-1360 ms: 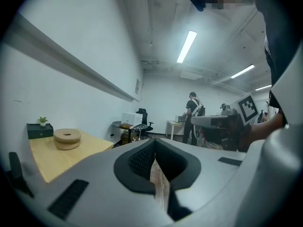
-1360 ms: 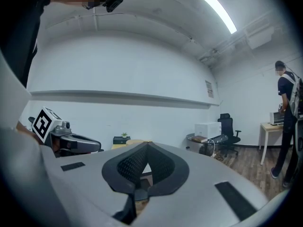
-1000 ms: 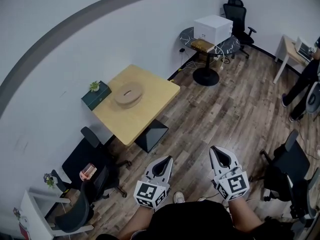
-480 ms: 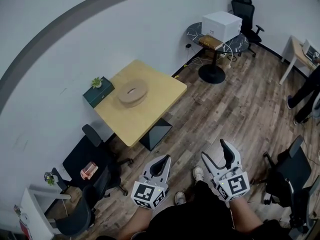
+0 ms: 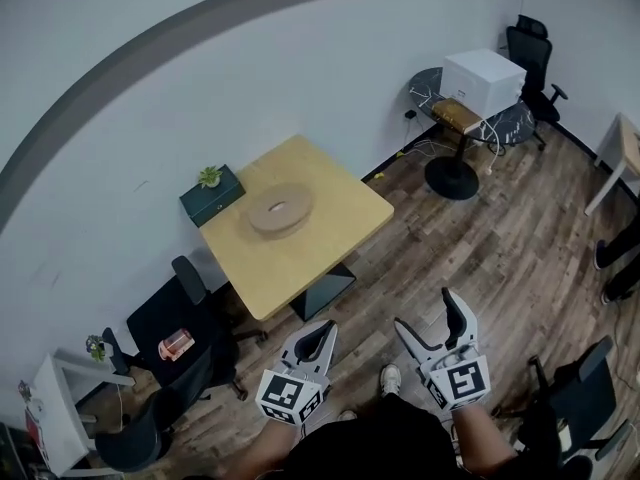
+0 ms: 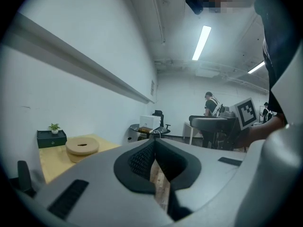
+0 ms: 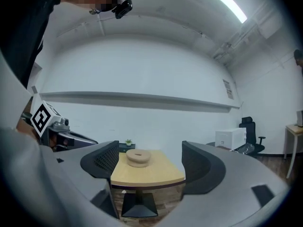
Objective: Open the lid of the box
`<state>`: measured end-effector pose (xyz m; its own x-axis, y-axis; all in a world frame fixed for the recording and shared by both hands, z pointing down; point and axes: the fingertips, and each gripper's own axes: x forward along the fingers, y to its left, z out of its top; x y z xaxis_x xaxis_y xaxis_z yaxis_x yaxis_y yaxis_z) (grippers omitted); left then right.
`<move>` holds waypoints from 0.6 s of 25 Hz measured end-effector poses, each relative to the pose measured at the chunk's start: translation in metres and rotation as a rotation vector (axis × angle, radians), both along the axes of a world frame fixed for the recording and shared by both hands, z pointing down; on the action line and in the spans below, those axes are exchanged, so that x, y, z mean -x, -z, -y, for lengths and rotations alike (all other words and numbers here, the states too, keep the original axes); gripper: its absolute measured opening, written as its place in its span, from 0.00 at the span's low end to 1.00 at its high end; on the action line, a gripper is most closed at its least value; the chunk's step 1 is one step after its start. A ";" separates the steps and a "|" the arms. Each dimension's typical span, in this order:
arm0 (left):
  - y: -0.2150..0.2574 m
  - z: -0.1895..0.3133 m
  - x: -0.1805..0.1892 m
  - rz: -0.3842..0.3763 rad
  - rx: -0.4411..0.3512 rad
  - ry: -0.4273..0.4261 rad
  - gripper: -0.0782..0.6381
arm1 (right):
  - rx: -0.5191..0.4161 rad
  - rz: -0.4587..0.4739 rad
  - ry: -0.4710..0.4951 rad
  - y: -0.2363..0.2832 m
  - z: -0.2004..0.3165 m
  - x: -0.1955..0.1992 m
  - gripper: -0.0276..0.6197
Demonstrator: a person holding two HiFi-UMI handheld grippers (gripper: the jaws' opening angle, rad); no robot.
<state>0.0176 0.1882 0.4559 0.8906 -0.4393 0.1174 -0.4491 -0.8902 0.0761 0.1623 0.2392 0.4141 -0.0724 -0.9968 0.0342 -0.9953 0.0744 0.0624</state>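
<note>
The box is a round, flat wooden box (image 5: 280, 209) with its lid on, resting on a square yellow table (image 5: 330, 230) by the wall. It also shows in the left gripper view as the box (image 6: 82, 146) at far left, and in the right gripper view as the box (image 7: 138, 157) straight ahead. Both grippers hang over the wooden floor, well short of the table. My left gripper (image 5: 321, 332) is shut with nothing in it. My right gripper (image 5: 427, 313) has just been opening its jaws; they stand wide apart with nothing between them.
A dark green case with a small plant (image 5: 212, 194) sits at the table's wall side. Black chairs (image 5: 178, 318) stand left of the table, another chair (image 5: 575, 408) at right. A round glass table carrying a white box (image 5: 482, 76) stands far right. A person (image 6: 210, 105) stands in the background.
The right gripper's jaws went from shut to wide open. Both grippers and the view moved toward the yellow table, which now sits nearer and more central.
</note>
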 end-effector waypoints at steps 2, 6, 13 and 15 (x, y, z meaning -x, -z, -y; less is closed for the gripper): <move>0.001 0.014 -0.004 0.004 0.001 0.033 0.13 | 0.013 -0.015 0.040 -0.002 0.019 -0.006 0.68; -0.003 0.034 -0.014 0.017 0.011 0.097 0.13 | 0.028 -0.025 0.124 -0.004 0.050 -0.015 0.69; -0.017 0.055 -0.019 0.031 0.040 0.217 0.13 | 0.045 -0.038 0.295 -0.015 0.094 -0.015 0.69; -0.020 0.058 -0.025 0.027 0.063 0.237 0.13 | 0.062 -0.041 0.333 -0.019 0.103 -0.017 0.68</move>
